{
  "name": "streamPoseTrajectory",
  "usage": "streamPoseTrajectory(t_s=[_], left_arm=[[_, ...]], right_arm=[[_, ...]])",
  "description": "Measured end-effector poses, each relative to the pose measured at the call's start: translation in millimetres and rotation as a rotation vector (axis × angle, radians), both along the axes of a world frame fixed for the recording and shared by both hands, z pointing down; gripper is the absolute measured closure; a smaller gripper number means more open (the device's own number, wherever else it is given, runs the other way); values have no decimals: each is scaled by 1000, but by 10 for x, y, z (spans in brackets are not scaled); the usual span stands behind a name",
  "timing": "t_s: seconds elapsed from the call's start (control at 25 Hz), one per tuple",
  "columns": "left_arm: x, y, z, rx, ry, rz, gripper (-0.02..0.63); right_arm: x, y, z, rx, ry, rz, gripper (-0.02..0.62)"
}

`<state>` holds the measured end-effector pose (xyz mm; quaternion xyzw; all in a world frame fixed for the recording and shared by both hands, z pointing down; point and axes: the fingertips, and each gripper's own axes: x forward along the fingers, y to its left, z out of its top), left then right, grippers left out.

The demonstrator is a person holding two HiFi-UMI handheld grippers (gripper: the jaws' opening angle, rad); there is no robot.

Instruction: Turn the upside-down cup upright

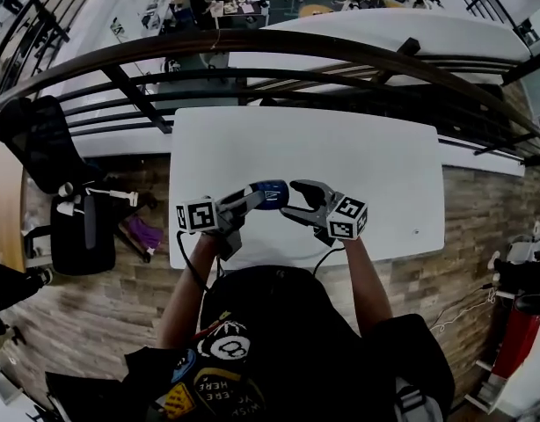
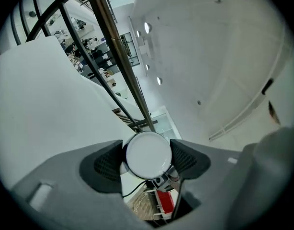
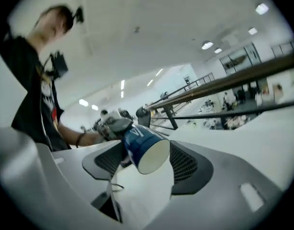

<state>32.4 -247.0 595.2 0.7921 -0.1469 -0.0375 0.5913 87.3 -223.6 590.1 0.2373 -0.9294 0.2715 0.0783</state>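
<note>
Bright light; fisheye, perhaps motion-blurred

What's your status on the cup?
Left gripper shut on blue cup. Right gripper shut on its other end. Cup held on its side over white table, not yet upright. No obstruction seen.

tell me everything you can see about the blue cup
The blue cup looks like paper: a dark blue wall with white print and a plain white round end. It lies on its side in the air above the white table, neither upside down nor upright. The left claw grips one end, pads against its sides. The other end sits between the right claw's pads; whether they press on it cannot be told.
</note>
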Motion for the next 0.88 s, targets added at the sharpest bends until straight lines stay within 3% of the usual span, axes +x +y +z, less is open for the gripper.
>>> streamPoseTrajectory(t_s=[0.16, 0.24, 0.36, 0.4, 0.48, 0.56, 0.6, 0.64, 0.68, 0.8, 0.88], left_arm=[[55, -19, -118, 22, 49, 3, 284], [110, -16, -188, 48, 82, 16, 284], [74, -53, -240, 154, 107, 27, 284], [49, -70, -224, 201, 80, 30, 284], [-26, -106, -63, 285, -57, 34, 294], [-131, -138, 178, 297, -212, 25, 332], [-190, -154, 284, 285, -273, 6, 391], [-248, -163, 376, 275, -329, -18, 492], [-299, -160, 459, 270, -380, -38, 597], [-355, -77, 630, 283, -486, -31, 601], [-348, -45, 671, 317, -533, -13, 601]], right_arm=[[-89, 10, -253, -221, -378, -5, 372], [-102, -37, -336, -269, -491, 1, 499], [-137, -48, -392, -250, -533, -11, 523], [-157, -51, -384, -239, -521, -12, 528], [-186, -102, -310, -228, -474, 5, 557], [-166, -235, -150, -217, -396, 41, 560], [-143, -326, -34, -208, -334, 60, 560], [-124, -424, 117, -194, -239, 76, 560], [-114, -523, 308, -175, -104, 80, 560], [-151, -780, 1015, -66, 436, -43, 560], [-186, -955, 1385, 8, 711, -171, 560]])
